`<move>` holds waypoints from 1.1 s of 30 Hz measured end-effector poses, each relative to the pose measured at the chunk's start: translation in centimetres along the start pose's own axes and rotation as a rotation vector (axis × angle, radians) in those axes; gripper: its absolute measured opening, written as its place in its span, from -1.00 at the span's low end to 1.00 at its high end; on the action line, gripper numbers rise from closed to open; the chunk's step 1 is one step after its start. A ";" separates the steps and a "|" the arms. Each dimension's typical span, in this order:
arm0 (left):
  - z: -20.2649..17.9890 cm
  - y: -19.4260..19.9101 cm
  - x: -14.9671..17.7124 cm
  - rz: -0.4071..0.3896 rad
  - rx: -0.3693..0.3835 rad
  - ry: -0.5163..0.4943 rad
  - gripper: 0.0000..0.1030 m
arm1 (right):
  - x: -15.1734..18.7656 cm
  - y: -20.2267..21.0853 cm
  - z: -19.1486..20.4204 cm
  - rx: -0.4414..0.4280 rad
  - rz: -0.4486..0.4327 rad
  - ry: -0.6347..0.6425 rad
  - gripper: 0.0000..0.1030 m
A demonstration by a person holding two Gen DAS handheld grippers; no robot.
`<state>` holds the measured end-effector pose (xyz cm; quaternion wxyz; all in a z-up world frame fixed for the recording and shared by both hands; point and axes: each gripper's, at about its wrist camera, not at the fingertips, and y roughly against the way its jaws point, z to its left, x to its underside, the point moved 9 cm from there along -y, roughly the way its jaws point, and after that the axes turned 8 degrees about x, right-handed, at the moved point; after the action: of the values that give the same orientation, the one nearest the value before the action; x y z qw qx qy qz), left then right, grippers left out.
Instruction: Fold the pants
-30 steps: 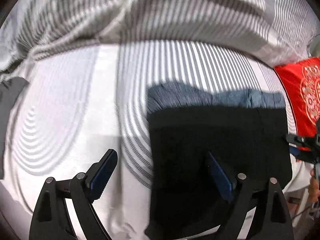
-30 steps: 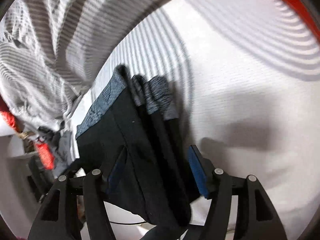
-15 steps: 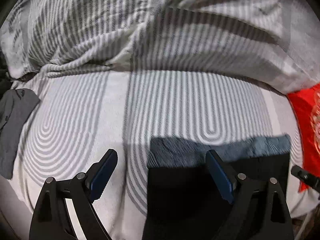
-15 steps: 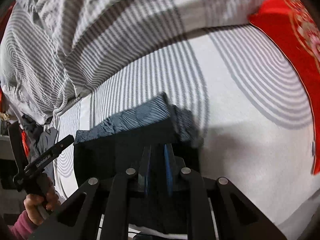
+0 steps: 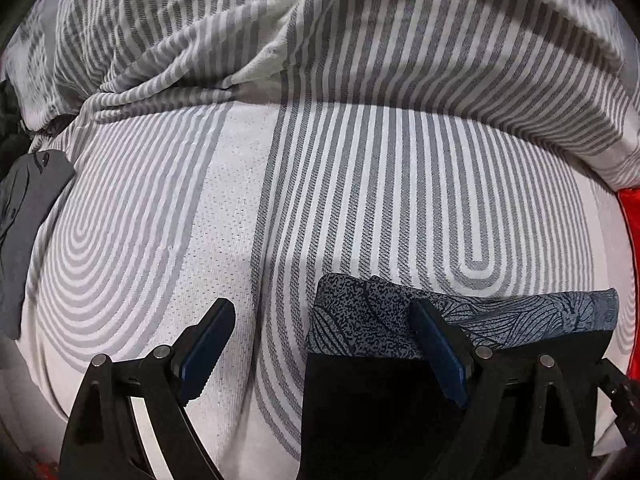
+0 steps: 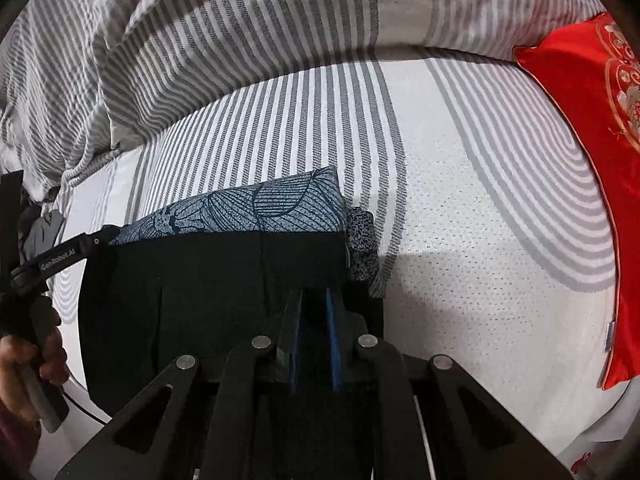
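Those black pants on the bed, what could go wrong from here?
Only the right gripper pinches the pants, near one edge, while the left gripper is open, so pulling could drag the folded layers askew. The patterned waistband already sticks out unevenly at the right corner.

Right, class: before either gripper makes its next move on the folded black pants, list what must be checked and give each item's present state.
1. Right gripper shut on the black pants with the blue-grey patterned waistband: ok.
2. Left gripper open: ok.
3. Left gripper straddling the pants' left edge: ok.
4. Pants lying on the grey-striped white mattress: ok.
5. Red embroidered cushion apart from the pants: ok.
6. Layers under the fold lying even: cannot tell.
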<state>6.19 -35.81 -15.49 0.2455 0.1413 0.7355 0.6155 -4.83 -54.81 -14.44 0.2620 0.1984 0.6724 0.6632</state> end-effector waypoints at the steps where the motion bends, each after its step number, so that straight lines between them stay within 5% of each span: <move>1: 0.1 -0.3 0.0 0.005 0.003 0.006 0.76 | -0.1 -0.1 -0.1 -0.007 0.002 -0.009 -0.80; 15: -0.3 0.8 -0.8 -0.029 -0.001 -0.048 0.76 | -0.3 0.2 -0.2 -0.019 -0.010 -0.017 -0.79; 18: -1.1 2.5 -0.3 -0.052 0.009 -0.102 0.76 | -0.1 0.4 -0.4 -0.012 -0.002 -0.036 -0.63; 20: -1.7 3.5 0.4 -0.050 0.024 -0.133 0.76 | 0.1 0.6 -0.8 -0.005 0.010 -0.065 -0.46; 29: -5.2 5.3 6.0 0.019 0.099 -0.207 0.76 | 3.3 3.4 -0.2 0.020 0.020 -0.082 -0.45; 33: -5.1 3.8 7.8 0.062 0.061 -0.200 0.76 | 3.9 5.1 0.2 0.054 -0.017 -0.071 -0.45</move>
<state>-3.46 -35.32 -12.64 0.2942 0.2323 0.7209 0.5829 -8.17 -52.00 -9.71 0.2858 0.2230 0.6819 0.6353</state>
